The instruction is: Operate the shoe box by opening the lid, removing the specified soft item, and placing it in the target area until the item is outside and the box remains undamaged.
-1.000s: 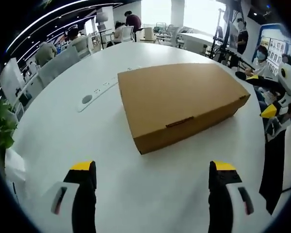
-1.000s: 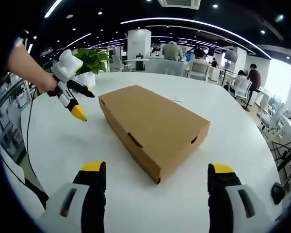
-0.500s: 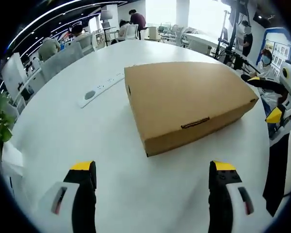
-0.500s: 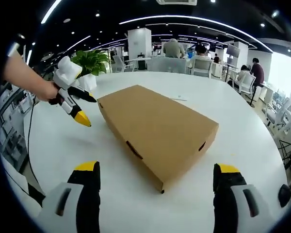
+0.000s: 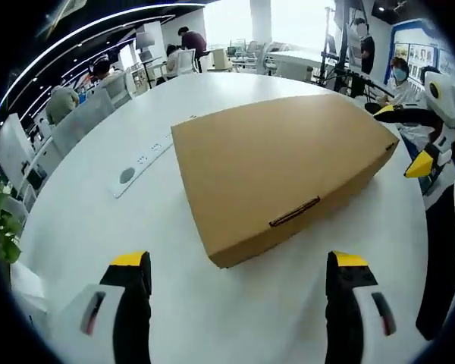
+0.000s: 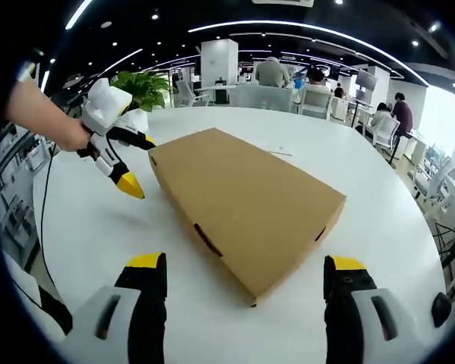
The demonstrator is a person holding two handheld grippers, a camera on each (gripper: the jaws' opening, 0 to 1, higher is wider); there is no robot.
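Closed shoe box (image 5: 277,163) on table (image 5: 98,227)

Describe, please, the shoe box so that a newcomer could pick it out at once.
On the round white table, look to the middle, between the two grippers. The box lies flat and closed: plain brown cardboard with a slot tab in its long side, beside a white inset strip.

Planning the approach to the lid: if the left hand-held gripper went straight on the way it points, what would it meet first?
Probably the near long side of the closed cardboard box, around its tab slot; bare white table lies between, depth unclear.
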